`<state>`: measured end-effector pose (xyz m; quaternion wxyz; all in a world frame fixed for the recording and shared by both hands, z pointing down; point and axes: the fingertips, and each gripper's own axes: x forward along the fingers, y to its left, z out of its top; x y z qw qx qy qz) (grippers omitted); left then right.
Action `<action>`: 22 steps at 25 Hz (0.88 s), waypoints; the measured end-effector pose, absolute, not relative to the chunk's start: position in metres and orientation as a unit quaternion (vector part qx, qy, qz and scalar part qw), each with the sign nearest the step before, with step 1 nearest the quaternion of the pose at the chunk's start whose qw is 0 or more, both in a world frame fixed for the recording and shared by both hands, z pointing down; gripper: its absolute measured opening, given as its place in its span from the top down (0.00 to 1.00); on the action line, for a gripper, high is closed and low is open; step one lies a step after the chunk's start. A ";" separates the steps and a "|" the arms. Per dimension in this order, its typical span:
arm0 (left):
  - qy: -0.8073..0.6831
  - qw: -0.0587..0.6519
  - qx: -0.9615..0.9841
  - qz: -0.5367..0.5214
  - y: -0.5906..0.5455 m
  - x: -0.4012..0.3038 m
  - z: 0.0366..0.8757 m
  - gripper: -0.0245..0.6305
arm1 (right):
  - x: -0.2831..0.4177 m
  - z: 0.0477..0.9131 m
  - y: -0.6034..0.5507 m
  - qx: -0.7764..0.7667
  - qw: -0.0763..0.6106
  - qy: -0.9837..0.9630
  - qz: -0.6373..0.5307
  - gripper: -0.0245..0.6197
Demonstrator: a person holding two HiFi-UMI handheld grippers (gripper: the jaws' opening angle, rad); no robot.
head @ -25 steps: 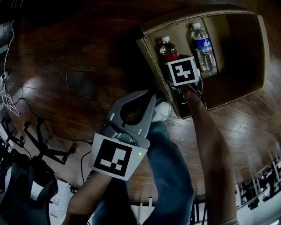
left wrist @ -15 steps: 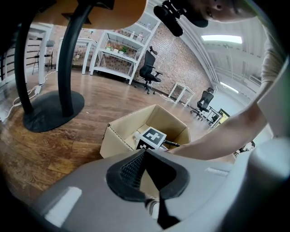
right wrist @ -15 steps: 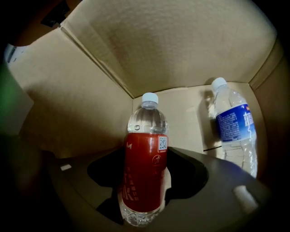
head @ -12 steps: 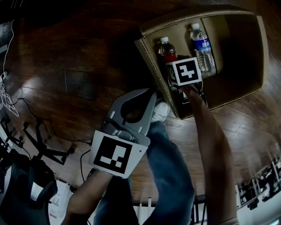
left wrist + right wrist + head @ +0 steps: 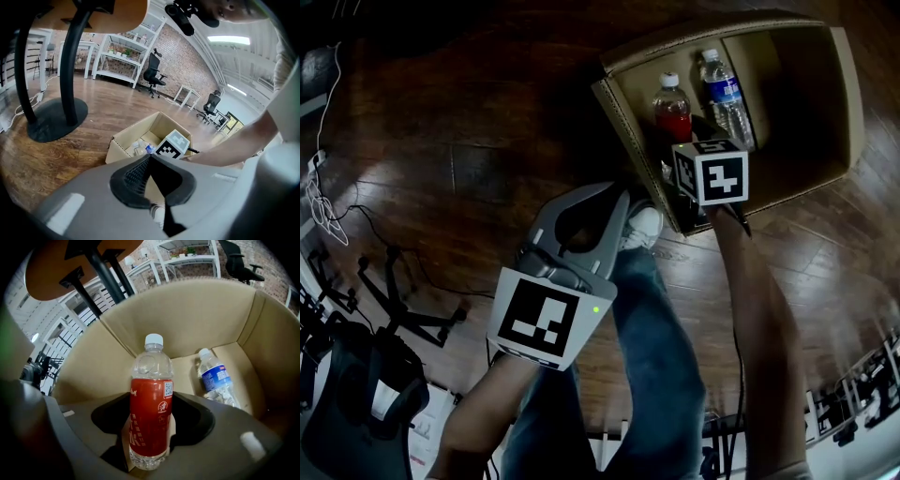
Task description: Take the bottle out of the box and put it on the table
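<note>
1. Grey left gripper (image 5: 622, 199): jaws together, empty; I hold it near the box's corner.
2. Cardboard box (image 5: 617, 98): open, on the wood floor.
3. Red bottle (image 5: 672, 111): upright, higher than a second ago, still inside the box; I judge the lift begun.
4. Right gripper (image 5: 150, 437): jaws have just closed a little and now clamp that bottle.
5. Water bottle (image 5: 727, 94): nearby in the box, untouched.

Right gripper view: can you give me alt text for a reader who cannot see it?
The right gripper, whose jaws have just been closing, clamps an upright red-labelled bottle with a white cap inside an open cardboard box. A blue-labelled water bottle lies on the box floor behind it, to the right.
</note>
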<state>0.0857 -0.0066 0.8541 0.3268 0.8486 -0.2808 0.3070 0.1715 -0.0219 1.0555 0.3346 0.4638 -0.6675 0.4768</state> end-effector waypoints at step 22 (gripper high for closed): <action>-0.288 0.265 0.880 0.268 -0.030 0.092 0.623 0.97 | 0.173 0.759 -0.044 0.540 0.248 -0.698 0.400 0.53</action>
